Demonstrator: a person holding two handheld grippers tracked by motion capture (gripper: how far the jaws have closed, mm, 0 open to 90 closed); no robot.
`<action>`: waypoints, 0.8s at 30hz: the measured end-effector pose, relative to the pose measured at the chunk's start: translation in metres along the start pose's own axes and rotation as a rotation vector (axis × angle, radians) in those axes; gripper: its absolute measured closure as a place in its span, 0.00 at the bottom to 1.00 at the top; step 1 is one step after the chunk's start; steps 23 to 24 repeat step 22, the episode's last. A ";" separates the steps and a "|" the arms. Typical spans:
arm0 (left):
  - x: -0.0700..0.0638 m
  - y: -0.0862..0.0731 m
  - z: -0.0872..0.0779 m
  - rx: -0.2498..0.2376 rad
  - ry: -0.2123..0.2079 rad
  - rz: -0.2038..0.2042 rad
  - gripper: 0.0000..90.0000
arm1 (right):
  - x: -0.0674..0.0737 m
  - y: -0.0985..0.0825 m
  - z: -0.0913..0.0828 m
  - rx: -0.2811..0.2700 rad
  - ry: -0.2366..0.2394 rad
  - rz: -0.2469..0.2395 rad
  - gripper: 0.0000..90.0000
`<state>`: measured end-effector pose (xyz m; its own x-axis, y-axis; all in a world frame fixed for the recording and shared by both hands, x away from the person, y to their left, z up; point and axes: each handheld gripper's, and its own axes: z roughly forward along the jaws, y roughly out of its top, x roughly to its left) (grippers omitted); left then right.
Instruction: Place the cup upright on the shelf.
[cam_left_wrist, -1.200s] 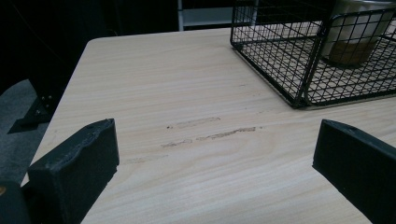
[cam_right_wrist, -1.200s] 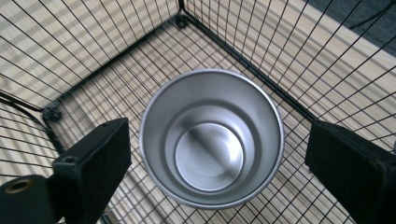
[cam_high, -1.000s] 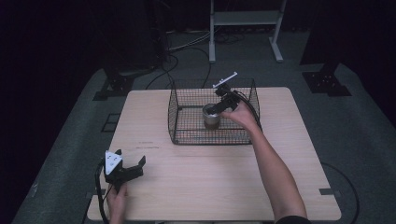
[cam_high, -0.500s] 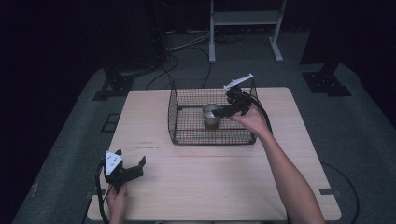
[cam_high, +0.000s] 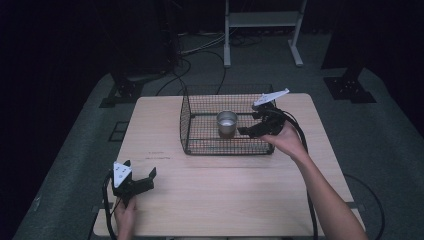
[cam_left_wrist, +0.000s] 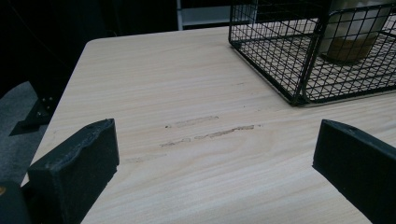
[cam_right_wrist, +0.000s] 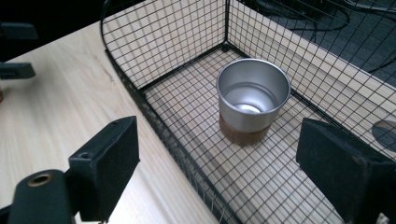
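- High view: the wire basket (cam_high: 227, 125) stands on the far half of the bench (cam_high: 225, 200), and the metal cup (cam_high: 227, 123) sits upright inside it, about midway along. The right gripper (cam_high: 248, 131) hangs over the basket's right end, just beside the cup and apart from it; the right hand (cam_high: 285, 140) is behind it at the basket's near right corner. The left gripper (cam_high: 131, 182) rests at the bench's near left corner, well apart from the basket.
- Left gripper view: its fingers (cam_left_wrist: 77, 163) stand wide with bare wood between them (nothing held). The basket's near corner (cam_left_wrist: 299, 70) and the lower part of the cup (cam_left_wrist: 348, 39) show at upper right.
- Right gripper view: the cup (cam_right_wrist: 252, 100) stands free on the basket floor (cam_right_wrist: 201, 107), steel above a brownish base band, empty as far as I can see. The fingers (cam_right_wrist: 109, 161) have just been closing, yet they are parted with nothing between them; the cup is ahead of them, untouched.
- Step in hand, as I judge it: the cup is set down in the basket and let go, and the right hand is clearing away.
- Next move, I'd guess: lift the gripper above the wire rim (cam_right_wrist: 163, 135) so the fingers do not snag the mesh or knock the cup, then bring it toward the near side of the bench.
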<state>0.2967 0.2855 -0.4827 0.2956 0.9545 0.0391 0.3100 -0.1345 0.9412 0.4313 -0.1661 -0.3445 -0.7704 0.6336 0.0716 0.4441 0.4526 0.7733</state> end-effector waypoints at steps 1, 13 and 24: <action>0.000 0.000 0.000 0.000 0.000 0.000 0.00 | 0.000 0.000 0.000 0.000 0.000 0.000 0.14; 0.000 0.000 0.000 0.001 0.002 0.004 0.00 | 0.014 -0.033 -0.034 -0.042 0.040 -0.002 0.15; -0.001 0.000 0.000 0.005 0.001 0.003 0.00 | 0.020 -0.067 -0.046 -0.055 0.047 0.013 0.15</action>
